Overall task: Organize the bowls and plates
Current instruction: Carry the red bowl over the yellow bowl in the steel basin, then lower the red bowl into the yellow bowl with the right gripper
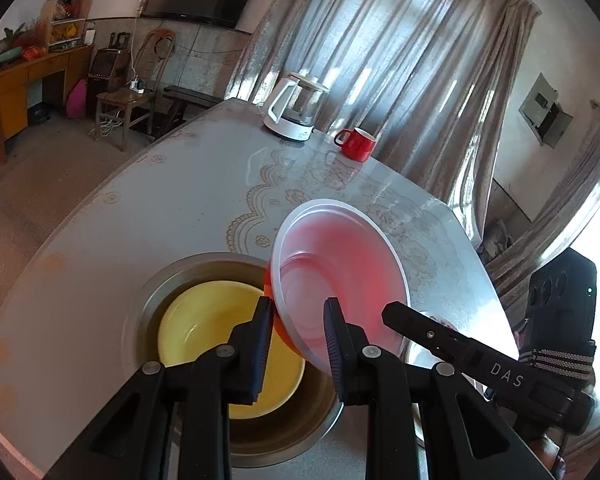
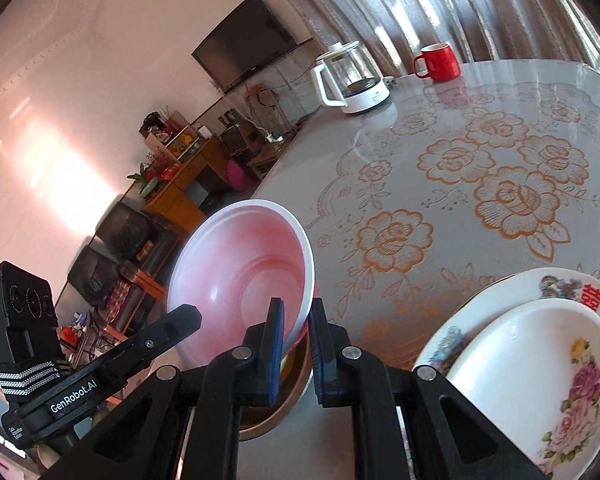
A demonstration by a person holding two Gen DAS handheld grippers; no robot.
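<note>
A pink plastic bowl with a white rim [image 1: 340,272] hangs tilted in the air above a steel basin [image 1: 148,300] that holds a yellow bowl [image 1: 204,320]. Both grippers pinch its rim. My left gripper [image 1: 298,340] is shut on the near edge. My right gripper [image 2: 298,332] is shut on the bowl's rim [image 2: 240,264] from the other side; its arm shows in the left wrist view [image 1: 460,348]. A white floral plate [image 2: 540,380] lies on a larger patterned plate [image 2: 500,292] at the right.
A white-based glass kettle [image 1: 296,108] and a red mug [image 1: 356,144] stand at the far end of the table, which has a rose-patterned cloth [image 2: 460,184]. The table's left edge drops to the floor; curtains hang behind.
</note>
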